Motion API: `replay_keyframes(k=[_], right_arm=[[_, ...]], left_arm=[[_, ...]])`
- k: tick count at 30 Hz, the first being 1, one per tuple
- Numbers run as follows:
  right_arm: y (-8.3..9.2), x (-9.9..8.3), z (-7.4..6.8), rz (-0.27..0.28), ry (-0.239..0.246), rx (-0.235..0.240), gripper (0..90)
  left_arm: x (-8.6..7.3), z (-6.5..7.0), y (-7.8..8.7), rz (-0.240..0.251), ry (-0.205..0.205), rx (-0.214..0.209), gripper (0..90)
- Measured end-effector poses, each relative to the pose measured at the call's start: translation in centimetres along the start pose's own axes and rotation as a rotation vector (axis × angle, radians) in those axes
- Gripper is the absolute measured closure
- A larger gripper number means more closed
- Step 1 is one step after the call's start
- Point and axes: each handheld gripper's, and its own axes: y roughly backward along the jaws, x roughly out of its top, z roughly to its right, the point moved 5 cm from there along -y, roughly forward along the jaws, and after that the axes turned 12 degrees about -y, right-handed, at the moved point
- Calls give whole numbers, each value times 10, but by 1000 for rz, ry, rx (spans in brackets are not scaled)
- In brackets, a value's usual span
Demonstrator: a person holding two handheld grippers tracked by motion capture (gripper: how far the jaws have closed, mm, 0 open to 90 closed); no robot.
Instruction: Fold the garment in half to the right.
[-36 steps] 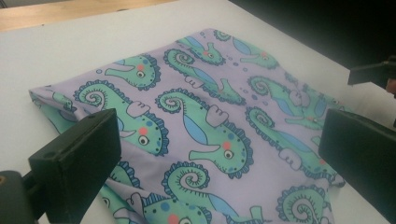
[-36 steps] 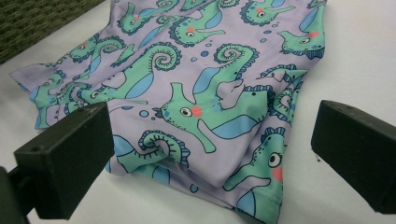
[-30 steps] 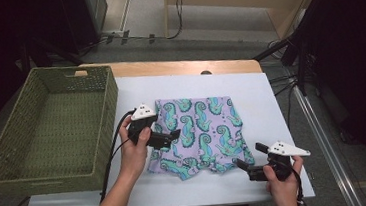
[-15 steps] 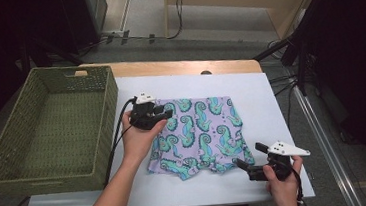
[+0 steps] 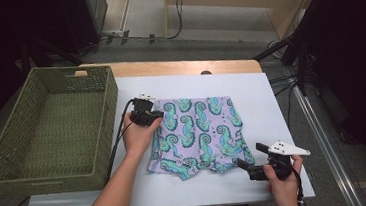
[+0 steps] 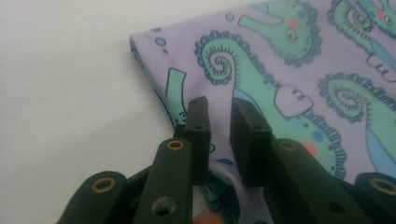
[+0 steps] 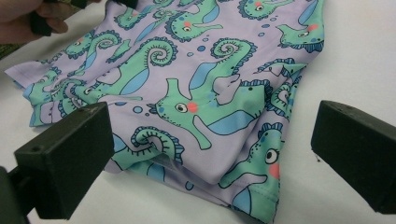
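Centrally in the high view, soft lilac shorts (image 5: 199, 135) printed with teal seahorses lie flat and slightly rumpled on the white table (image 5: 271, 100). At their upper left corner the left gripper (image 6: 219, 109) has just been closing its blocky black jaws, which now stand narrowly apart with a pinch of the fabric's hem between them. Low right in that view, the right gripper (image 5: 249, 167) rests with its square matte jaws wide open beside the shorts' lower edge. Far left sits a rectangular woven green basket (image 5: 99, 140).
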Motion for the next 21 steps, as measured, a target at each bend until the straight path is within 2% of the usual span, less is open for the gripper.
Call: replay_keyframes(k=[4,8,11,17,19,21], right_arm=[[0,0,0,0,-1,-1,0],[0,0,0,2,-3,0,0],[0,0,0,2,-2,-1,0],[-1,0,0,1,-1,3,0],[-1,0,0,0,-2,7,0],[-1,0,-1,-1,0,8,0]], left_arm=[[5,0,-1,6,-8,8,696],[12,-10,0,33,21,38,605],[19,-19,1,44,43,56,572],[23,-39,-6,21,83,105,518],[22,-41,-12,3,71,125,518],[21,-42,-17,-7,59,124,514]])
